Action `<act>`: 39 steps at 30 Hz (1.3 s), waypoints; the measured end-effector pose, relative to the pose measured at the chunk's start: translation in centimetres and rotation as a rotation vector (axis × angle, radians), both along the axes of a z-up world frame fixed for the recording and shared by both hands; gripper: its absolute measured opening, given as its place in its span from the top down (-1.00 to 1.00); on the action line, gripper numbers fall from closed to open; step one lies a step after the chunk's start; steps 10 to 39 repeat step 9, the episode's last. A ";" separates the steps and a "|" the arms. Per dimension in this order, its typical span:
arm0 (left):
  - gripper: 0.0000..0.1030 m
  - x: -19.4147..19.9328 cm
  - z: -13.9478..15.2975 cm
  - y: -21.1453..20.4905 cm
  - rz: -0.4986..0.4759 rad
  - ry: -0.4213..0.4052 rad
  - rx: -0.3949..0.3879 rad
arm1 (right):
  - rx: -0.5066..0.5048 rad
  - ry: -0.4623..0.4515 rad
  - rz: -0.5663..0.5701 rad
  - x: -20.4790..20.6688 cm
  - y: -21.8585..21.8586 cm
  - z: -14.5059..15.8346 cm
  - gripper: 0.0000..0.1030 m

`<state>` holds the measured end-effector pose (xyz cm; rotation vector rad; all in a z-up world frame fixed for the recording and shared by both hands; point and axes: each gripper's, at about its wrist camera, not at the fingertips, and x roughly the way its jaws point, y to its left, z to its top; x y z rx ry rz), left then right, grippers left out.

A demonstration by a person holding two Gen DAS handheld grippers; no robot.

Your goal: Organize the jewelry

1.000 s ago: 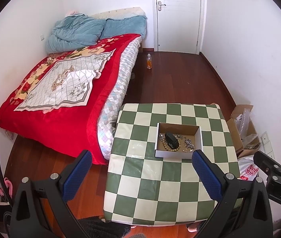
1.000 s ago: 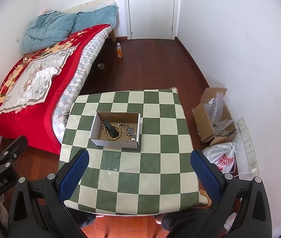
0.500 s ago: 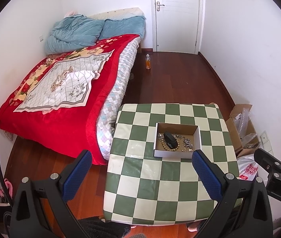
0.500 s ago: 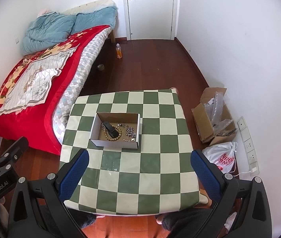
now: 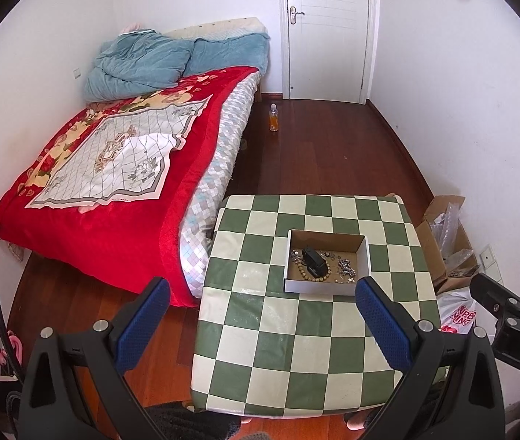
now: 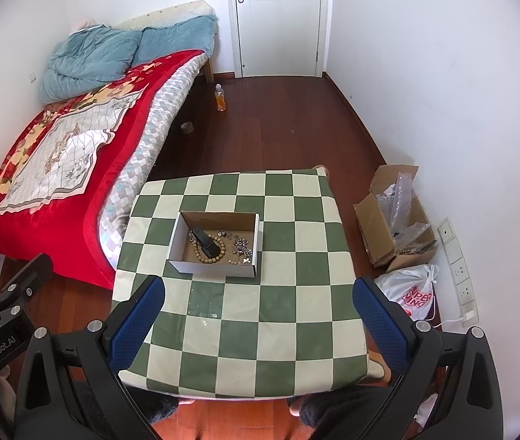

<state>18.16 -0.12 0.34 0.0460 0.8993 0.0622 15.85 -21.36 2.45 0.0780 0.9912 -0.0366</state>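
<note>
Jewelry [image 6: 236, 245] lies gathered in a shallow box [image 6: 249, 269] near the middle of the checkered tabletop [image 6: 260, 330]: a bead bracelet [image 6: 219, 253] ringing a dark object [image 6: 205, 242], small silvery pieces loose to its right. Both grippers, left [image 5: 261, 317] and right [image 6: 260, 315], hang well above the near edge, jaws wide and empty. Whether the pieces are sorted or only dumped together, I cannot tell.

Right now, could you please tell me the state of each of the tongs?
Left tongs: open, holding nothing, raised above the checkered table.
Right tongs: open, holding nothing.
</note>
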 end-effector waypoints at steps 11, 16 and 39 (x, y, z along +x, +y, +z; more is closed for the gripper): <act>-1.00 -0.5 0.1 0.1 0.001 -0.008 -0.003 | 0.001 0.000 0.001 0.0 -0.1 0.1 -1.00; -1.00 -0.5 0.1 0.1 0.001 -0.008 -0.003 | 0.001 0.000 0.001 0.0 -0.1 0.1 -1.00; -1.00 -0.5 0.1 0.1 0.001 -0.008 -0.003 | 0.001 0.000 0.001 0.0 -0.1 0.1 -1.00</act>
